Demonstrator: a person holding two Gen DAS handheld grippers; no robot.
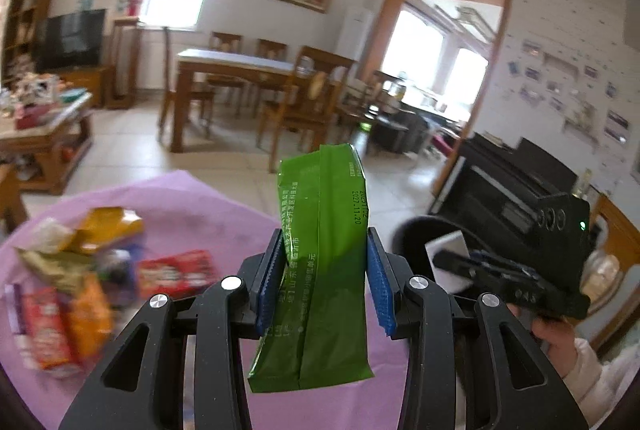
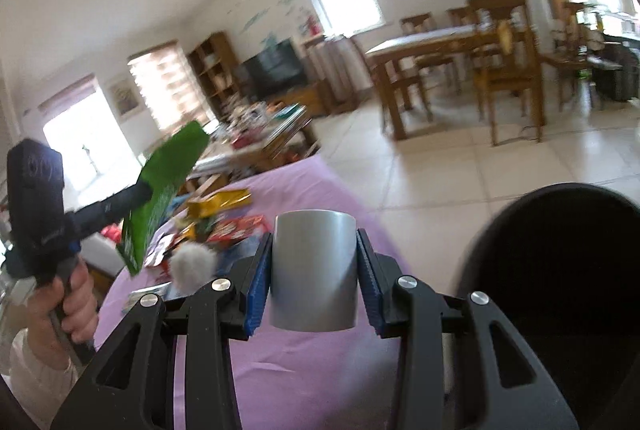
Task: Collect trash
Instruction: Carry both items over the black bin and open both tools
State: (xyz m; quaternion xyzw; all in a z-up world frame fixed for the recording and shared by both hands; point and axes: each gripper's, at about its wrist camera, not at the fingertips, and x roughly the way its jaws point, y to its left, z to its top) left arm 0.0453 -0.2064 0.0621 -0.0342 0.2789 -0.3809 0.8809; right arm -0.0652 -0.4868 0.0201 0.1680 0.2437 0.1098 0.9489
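My left gripper (image 1: 326,282) is shut on a green snack wrapper (image 1: 326,258) and holds it upright above the purple-covered table (image 1: 192,206). The wrapper also shows in the right wrist view (image 2: 160,190), in the left gripper at the far left. My right gripper (image 2: 314,280) is shut on a grey cylindrical cup (image 2: 314,270), held above the table next to a black bin (image 2: 560,278). The bin's rim also shows in the left wrist view (image 1: 412,230), just right of the wrapper. A pile of snack wrappers (image 1: 80,282) lies on the table at the left.
More wrappers and a grey fluffy ball (image 2: 194,266) lie on the purple cloth (image 2: 304,370). A wooden coffee table (image 1: 48,134) with clutter stands at the left. A dining table with chairs (image 1: 248,82) stands beyond on the tiled floor.
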